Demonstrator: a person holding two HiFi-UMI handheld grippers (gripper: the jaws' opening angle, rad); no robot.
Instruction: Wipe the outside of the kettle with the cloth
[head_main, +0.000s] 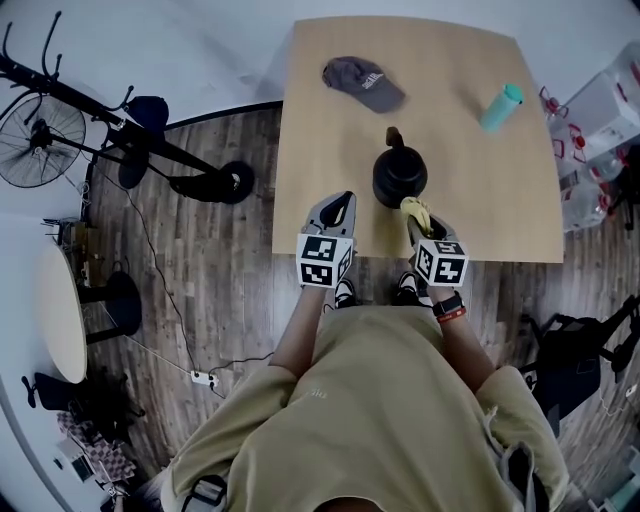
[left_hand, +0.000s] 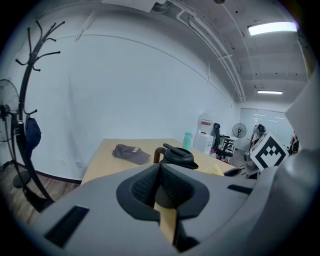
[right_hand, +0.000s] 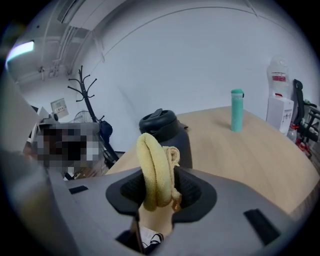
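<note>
While the black kettle (head_main: 400, 178) stands upright near the front edge of the wooden table (head_main: 320, 150), the right gripper (head_main: 422, 222) pinches a folded yellow cloth (head_main: 415, 210) just beside its body. The left gripper (head_main: 339, 210), jaws pressed together on nothing, hovers nearby over the table edge.

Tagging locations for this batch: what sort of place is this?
Probably an office: black swivel office chairs beyond the light wooden table, plus a black pedestal fan and a black metal coat stand.
</note>
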